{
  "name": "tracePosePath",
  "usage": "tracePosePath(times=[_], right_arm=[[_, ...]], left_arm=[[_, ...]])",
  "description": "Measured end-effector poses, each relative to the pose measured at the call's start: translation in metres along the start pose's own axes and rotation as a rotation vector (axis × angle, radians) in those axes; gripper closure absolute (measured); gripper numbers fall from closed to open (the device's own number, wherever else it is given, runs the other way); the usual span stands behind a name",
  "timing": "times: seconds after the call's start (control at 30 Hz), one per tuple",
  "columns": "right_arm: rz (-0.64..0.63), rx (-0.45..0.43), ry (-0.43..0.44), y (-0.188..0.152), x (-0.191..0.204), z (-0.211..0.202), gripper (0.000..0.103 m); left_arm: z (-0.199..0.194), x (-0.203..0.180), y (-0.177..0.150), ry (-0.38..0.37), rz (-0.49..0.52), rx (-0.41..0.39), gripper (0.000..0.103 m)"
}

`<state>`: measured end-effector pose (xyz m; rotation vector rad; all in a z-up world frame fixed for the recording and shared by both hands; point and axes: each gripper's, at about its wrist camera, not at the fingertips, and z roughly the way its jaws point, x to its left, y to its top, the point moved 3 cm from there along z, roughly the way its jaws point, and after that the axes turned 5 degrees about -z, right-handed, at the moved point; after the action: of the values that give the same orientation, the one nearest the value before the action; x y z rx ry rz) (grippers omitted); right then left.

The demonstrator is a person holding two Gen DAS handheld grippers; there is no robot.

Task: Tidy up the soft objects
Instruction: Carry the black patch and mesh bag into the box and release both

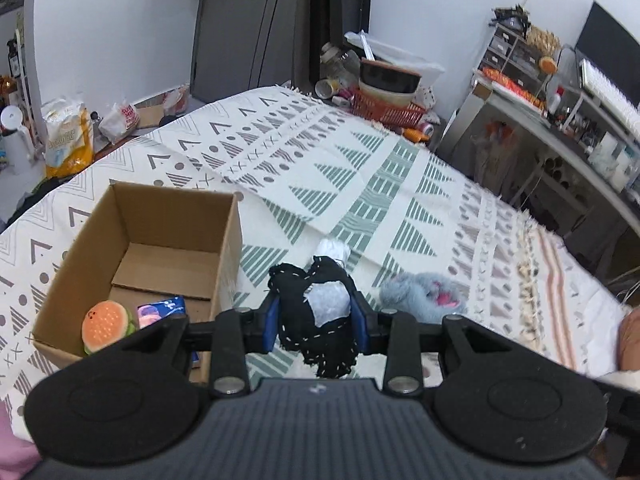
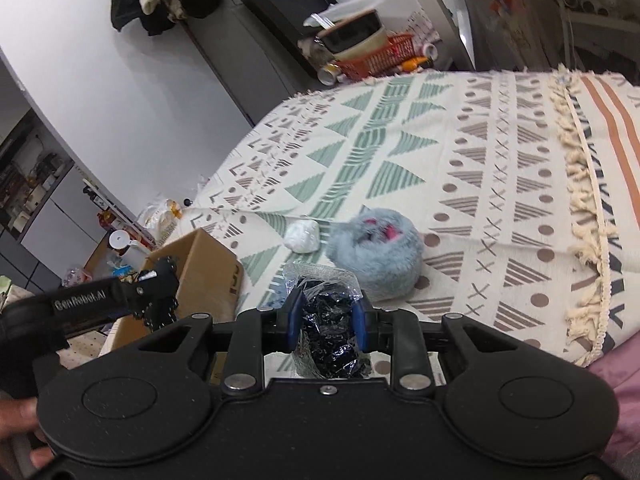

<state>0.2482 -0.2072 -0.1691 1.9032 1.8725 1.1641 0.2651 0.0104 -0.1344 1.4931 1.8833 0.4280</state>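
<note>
My left gripper (image 1: pixel 314 316) is shut on a black knitted soft piece with white stitching and a white patch (image 1: pixel 316 312), held above the patterned blanket (image 1: pixel 360 184), just right of an open cardboard box (image 1: pixel 140 248). The box holds a burger plush (image 1: pixel 106 326) and a blue packet (image 1: pixel 162 308). My right gripper (image 2: pixel 326 316) is shut on a clear plastic bag of black material (image 2: pixel 328 320). A fluffy grey-blue slipper (image 2: pixel 374 252) and a white soft lump (image 2: pixel 302 236) lie on the blanket ahead of it; the slipper also shows in the left wrist view (image 1: pixel 422 296).
The box shows at the left in the right wrist view (image 2: pixel 204 276), with the left gripper's body (image 2: pixel 120 292) in front of it. An orange basket with bowls (image 1: pixel 386 96) stands past the bed's far end. A cluttered desk (image 1: pixel 560 120) runs along the right.
</note>
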Motion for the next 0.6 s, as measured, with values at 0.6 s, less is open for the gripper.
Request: tracePosePath(times=[0.6], right_arm=[[-0.072,-0.041,0.079,0.019,0.067,0.008,0.077]], left_arm=[[-0.025,0.041,0.042,0.064,0.023,-0.05,0.068]])
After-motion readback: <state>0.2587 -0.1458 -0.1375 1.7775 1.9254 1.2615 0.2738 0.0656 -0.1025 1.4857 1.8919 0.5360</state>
